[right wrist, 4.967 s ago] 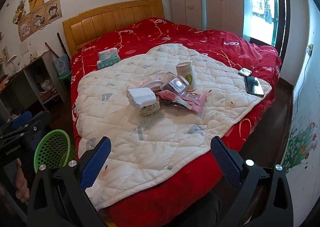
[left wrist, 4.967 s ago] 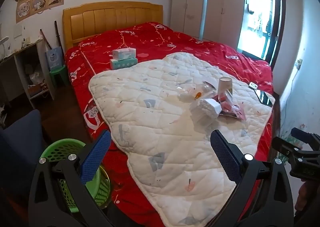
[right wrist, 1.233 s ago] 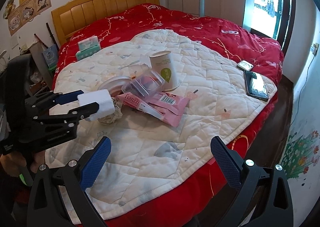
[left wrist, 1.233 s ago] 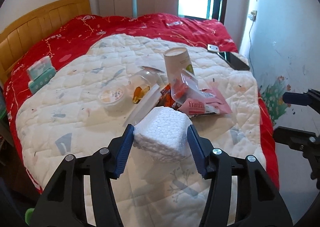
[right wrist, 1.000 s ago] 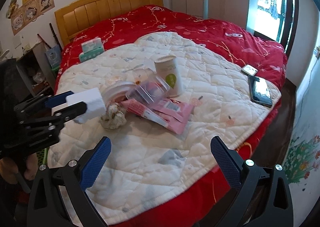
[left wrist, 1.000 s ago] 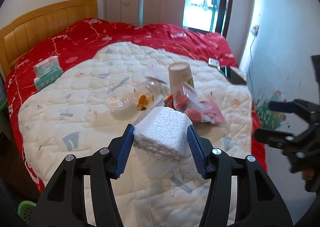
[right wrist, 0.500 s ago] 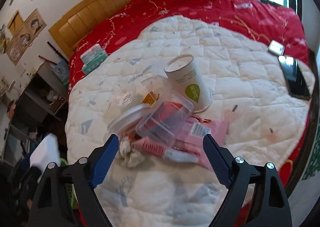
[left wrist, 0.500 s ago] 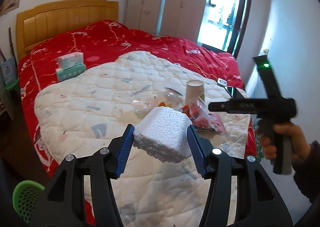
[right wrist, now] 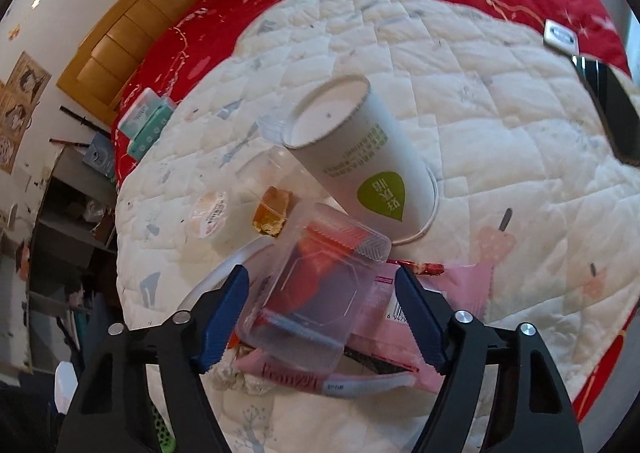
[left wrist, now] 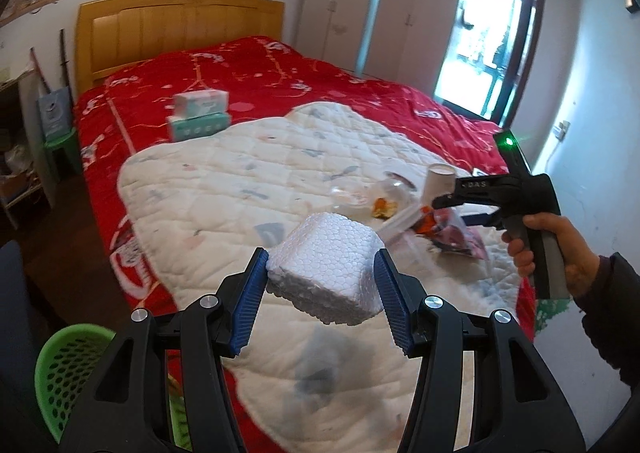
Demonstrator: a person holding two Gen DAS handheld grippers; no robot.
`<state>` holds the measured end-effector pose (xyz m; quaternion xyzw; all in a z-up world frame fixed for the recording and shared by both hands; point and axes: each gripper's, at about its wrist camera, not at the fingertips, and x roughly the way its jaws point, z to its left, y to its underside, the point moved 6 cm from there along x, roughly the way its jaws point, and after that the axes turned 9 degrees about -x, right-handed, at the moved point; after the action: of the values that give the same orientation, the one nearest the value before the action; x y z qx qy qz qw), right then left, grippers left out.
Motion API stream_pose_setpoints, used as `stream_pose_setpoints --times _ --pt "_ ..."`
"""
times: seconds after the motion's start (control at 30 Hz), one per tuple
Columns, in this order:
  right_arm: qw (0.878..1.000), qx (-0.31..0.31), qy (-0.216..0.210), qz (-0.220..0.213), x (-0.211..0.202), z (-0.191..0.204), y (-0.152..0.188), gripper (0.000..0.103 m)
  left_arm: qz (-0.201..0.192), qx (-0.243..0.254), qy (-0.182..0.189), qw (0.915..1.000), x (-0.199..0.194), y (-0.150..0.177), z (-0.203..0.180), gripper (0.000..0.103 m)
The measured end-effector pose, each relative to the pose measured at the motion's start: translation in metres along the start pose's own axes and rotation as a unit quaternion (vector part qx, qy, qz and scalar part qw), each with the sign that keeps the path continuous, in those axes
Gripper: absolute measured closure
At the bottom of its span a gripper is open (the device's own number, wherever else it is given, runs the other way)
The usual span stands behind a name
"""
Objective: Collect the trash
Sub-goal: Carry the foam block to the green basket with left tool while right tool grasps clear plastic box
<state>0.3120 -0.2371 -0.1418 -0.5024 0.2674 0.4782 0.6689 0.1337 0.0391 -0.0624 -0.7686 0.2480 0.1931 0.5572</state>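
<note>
Foam [left wrist: 326,259] is sitting clamped in my left gripper [left wrist: 320,297]. My right gripper [right wrist: 322,319] is closing around the clear box [right wrist: 316,293], pads not yet touching. Squeezing may be crushing it or knocking the cup [right wrist: 356,161] over.

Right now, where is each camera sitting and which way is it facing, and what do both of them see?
Left wrist: sits on the left gripper, looks across the bed toward the wardrobe and door; its blue fingers clamp a foam block; the other hand shows at right.
Right wrist: sits on the right gripper, tilted down at the trash pile; its fingers are closing around a clear plastic box, not yet pressing it.
Shared: paper cup, white quilt, tissue boxes, green basket.
</note>
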Motion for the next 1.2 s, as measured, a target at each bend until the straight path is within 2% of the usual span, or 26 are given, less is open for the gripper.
stream_pose_setpoints --times 0.1,0.2,0.33,0.57,0.83,1.03,1.2 --pt "1.000 0.013 -0.012 0.009 0.005 -0.001 0.003 0.048 -0.003 -0.014 -0.017 0.9998 -0.009 0.001 0.019 0.049" --pt "1.000 0.008 -0.015 -0.005 -0.003 0.003 0.003 0.050 -0.005 -0.031 -0.035 0.9989 -0.019 0.003 0.039 0.049" --pt "0.999 -0.028 0.011 -0.042 -0.029 0.012 0.002 0.053 -0.008 -0.051 -0.061 0.9968 -0.032 0.008 0.067 0.049" --pt "0.988 -0.104 0.038 -0.104 -0.079 0.041 0.008 0.054 -0.010 -0.086 -0.105 0.9907 -0.057 0.026 0.111 0.049" --pt "0.979 -0.160 -0.021 -0.128 -0.112 0.099 0.032 0.054 0.017 -0.132 -0.155 0.9790 -0.071 0.059 0.165 0.049" --pt "0.971 -0.197 -0.067 -0.116 -0.108 0.151 0.058 0.054 0.039 -0.162 -0.178 0.9698 -0.077 0.081 0.196 0.049" --pt "0.963 -0.232 -0.090 -0.104 -0.101 0.192 0.080 0.054 0.051 -0.177 -0.194 0.9635 -0.082 0.094 0.213 0.048"
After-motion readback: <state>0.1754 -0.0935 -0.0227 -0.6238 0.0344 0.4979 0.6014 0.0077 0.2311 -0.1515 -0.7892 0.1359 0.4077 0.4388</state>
